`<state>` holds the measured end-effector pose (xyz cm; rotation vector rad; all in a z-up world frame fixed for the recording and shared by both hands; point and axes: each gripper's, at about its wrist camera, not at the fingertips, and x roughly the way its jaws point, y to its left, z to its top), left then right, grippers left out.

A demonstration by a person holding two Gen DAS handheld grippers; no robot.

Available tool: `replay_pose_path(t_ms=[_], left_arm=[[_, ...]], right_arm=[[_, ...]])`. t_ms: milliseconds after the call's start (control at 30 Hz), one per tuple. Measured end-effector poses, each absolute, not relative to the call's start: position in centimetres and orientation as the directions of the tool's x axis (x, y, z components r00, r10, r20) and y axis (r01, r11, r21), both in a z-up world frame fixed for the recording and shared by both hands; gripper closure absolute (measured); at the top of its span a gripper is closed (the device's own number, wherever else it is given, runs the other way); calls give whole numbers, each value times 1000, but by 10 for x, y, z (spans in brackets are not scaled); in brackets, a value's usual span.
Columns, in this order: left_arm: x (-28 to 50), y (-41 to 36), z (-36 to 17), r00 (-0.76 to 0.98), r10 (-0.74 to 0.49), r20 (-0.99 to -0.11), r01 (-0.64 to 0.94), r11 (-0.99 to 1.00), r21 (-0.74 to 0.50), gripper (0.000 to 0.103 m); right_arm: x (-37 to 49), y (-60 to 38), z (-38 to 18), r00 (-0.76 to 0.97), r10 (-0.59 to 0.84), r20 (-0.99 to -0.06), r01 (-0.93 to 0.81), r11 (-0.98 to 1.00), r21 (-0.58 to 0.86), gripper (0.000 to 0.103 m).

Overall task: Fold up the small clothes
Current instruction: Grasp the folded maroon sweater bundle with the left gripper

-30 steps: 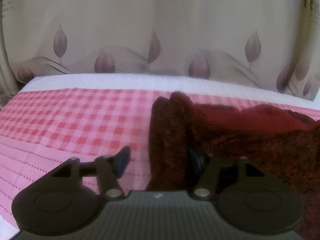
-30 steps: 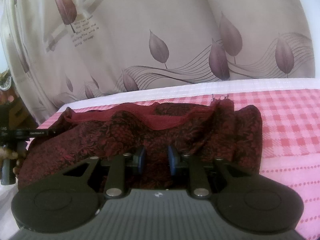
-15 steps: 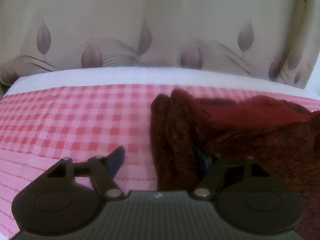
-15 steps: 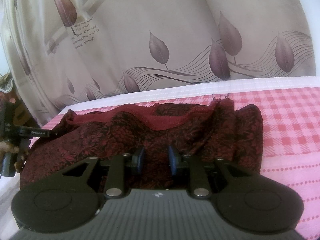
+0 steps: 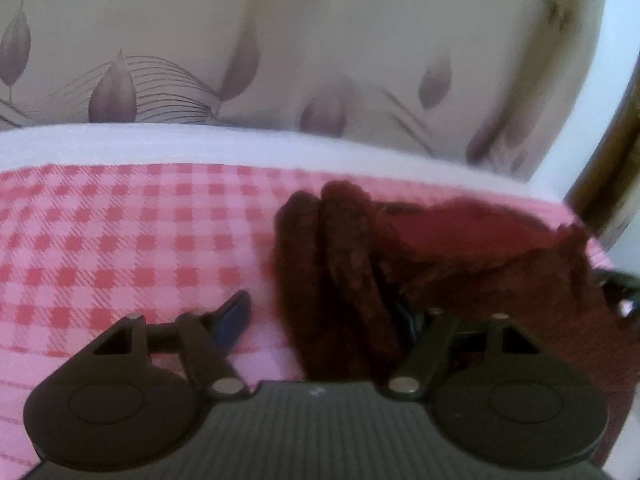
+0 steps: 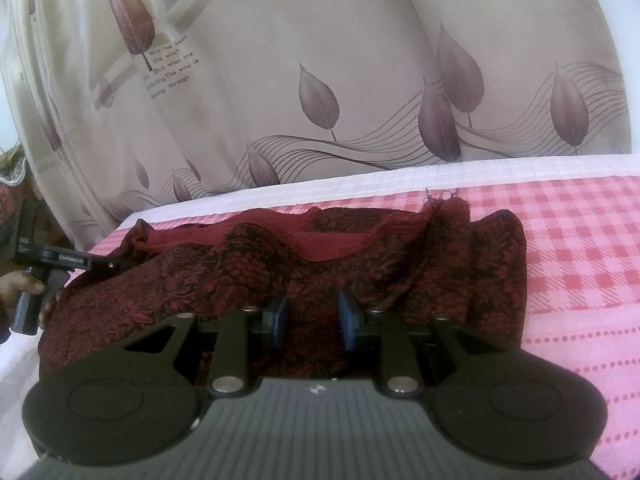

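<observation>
A dark red garment with a black floral print lies crumpled on a pink checked cloth. It also shows in the left wrist view. My left gripper is open, its jaws spread wide around a bunched fold at the garment's left edge; the right fingertip is partly hidden in the fabric. My right gripper is open with a narrow gap, its blue pads over the garment's near edge. A gloved hand holding the other gripper shows at the garment's far left end.
A beige curtain with leaf print hangs behind the surface. A white border strip runs along the far edge. Bare pink cloth spreads to the left of the garment in the left wrist view.
The left wrist view has swung and is blurred; the garment's fold sits deeper between the left jaws. The right gripper has barely moved.
</observation>
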<state>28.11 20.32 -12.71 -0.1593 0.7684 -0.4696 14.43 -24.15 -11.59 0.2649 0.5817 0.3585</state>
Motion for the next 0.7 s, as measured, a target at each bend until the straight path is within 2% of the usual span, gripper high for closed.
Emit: replay_pose_path(t_ms=[33,67,133,200,333,533,600,700], left_arm=[[281,205,-127,613,-488,-622,357,873,-334,45],[283,206,-129,595,-524,-609,364,851,-378,61],[284,209,-134,592,-554,-586,346,831,-436,64],[281,210,-136,596,-570,-566,332,816,-473,74],[269,208,-136,638,-554,-535,292,817,-498,80],[242,188,-108,713,-452,-536,225,871,-436,81],[231,179,-95,734,-427,-529,194,878,-438,81],[213,161,-77,759,-395,-517,186,893,-410,81]], right_arm=[[145,-241,-115,777,400,-486,-254,905,340,74],[145,-240,-115,778,400,-485,-254,906,339,73],[145,-240,-115,778,399,-484,-255,906,338,73],[145,-239,-115,780,399,-483,-255,906,337,72],[145,-239,-115,780,398,-482,-254,907,336,72],[147,-238,-113,773,396,-495,-251,908,334,71],[148,-235,-102,772,372,-516,-215,916,338,66],[130,-235,-74,825,386,-412,-209,886,413,61]])
